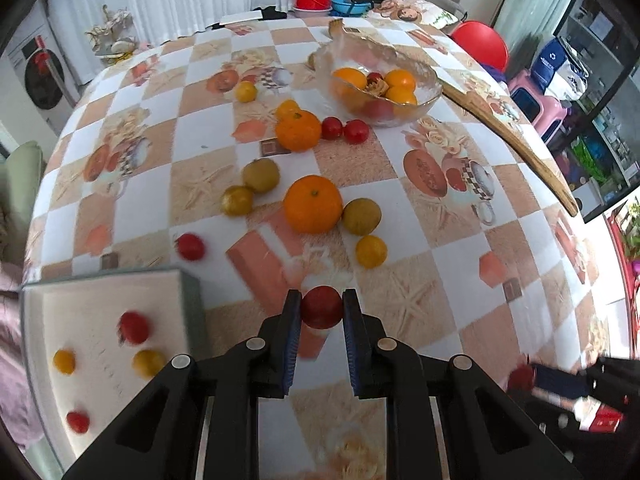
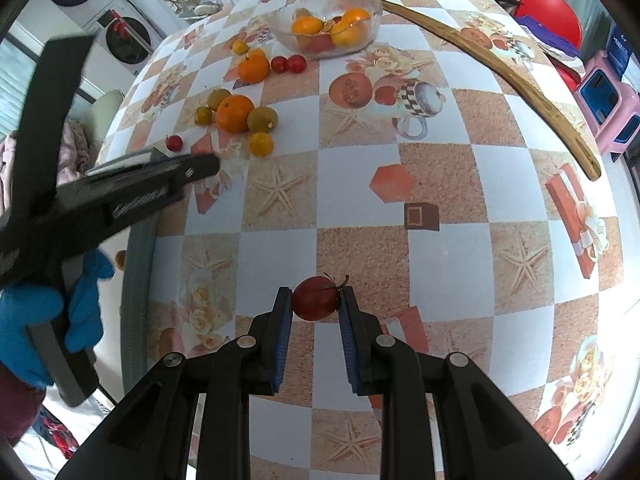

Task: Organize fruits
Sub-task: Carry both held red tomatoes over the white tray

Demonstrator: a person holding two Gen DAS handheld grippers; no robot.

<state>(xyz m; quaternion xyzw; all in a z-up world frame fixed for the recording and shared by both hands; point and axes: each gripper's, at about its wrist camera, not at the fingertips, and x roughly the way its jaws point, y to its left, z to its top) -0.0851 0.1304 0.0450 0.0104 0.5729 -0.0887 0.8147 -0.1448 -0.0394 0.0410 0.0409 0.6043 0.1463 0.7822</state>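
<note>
Fruits scattered across a checked tablecloth [image 1: 440, 248], mid-sort: one red cherry tomato [image 1: 322, 306] pinched between the blue pads of the left gripper [image 1: 321, 312], another red tomato [image 2: 315, 298], stem still on, clamped in the right gripper [image 2: 314, 300]. Ahead of the left gripper, two oranges [image 1: 313, 203], several yellow-green plums and more loose tomatoes; farther ahead, a glass bowl [image 1: 430, 92] already holding oranges and red fruit. Just to the left of the left gripper, a white tray [image 1: 48, 400] with red and yellow small fruits inside. Seen from the right wrist, a blue-gloved hand [image 2: 36, 320] on the left tool's handle. Step judged as carrying, both pieces picked and not yet placed. Next move likely calls for swinging each tomato over the tray, lowering gently and easing the pads apart so nothing rolls off.
</note>
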